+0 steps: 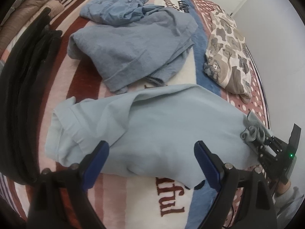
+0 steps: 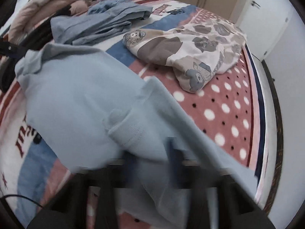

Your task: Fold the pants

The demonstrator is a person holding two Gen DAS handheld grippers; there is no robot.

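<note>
**Light blue pants partly folded; right claw clamped on one end, left claw released**

The left gripper (image 1: 150, 164) stands wide apart, its blue pads (image 1: 96, 164) clear of one another and gripping nothing. It hovers at the near edge of the light blue pants (image 1: 152, 122); whether the pads touch the cloth cannot be told.

The right gripper (image 1: 266, 143) is seen from the left wrist view at the right end of the pants, with a bunch of the fabric gathered at its tip (clenched on the cloth). In its own view the right gripper (image 2: 152, 164) is largely buried under draped fabric and blurred; one dark blue finger shows through, and the jaw gap itself cannot be made out there.

The pants (image 2: 80, 99) lie across the near part of the striped and dotted blanket (image 1: 63, 87), doubled over, the cuffed end at the left, the right end lifted.

Beyond them lie a grey-blue garment (image 1: 129, 43) and, at the far right, a bear-print garment (image 1: 226, 51). Dark clothing (image 1: 28, 87) runs along the left edge, cut off by the lens rim. Only the right wrist view shows the white door (image 2: 266, 24) and the wardrobe fronts.
</note>
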